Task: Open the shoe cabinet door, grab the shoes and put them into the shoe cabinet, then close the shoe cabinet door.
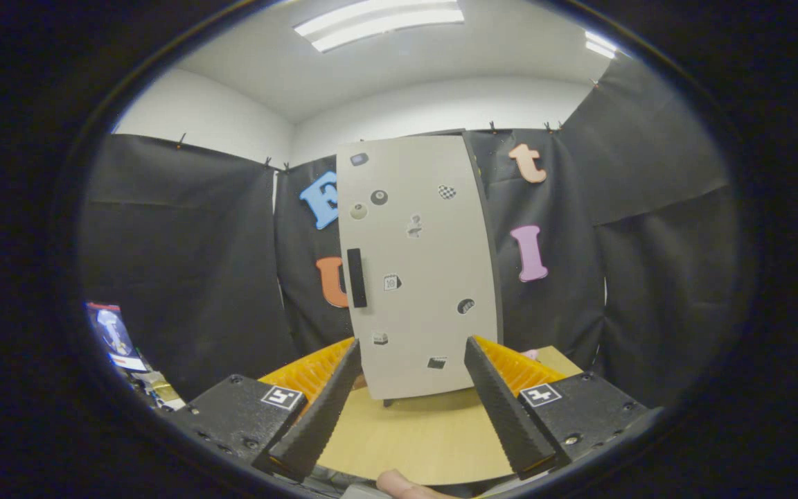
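We hold the tool [413, 402] released; the shoe cabinet door [420, 277] stands closed straight ahead, beyond the fingers. Its upright handle [356, 278] lies toward the door's left edge.

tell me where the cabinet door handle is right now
In the gripper view, the dark handle runs upright along the left edge of the shut cabinet door, beyond the open gripper and above its left finger.

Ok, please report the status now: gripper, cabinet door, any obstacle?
Gripper open, empty. Shoe cabinet ahead on table, door shut, handle untouched. Nothing between fingers and door.
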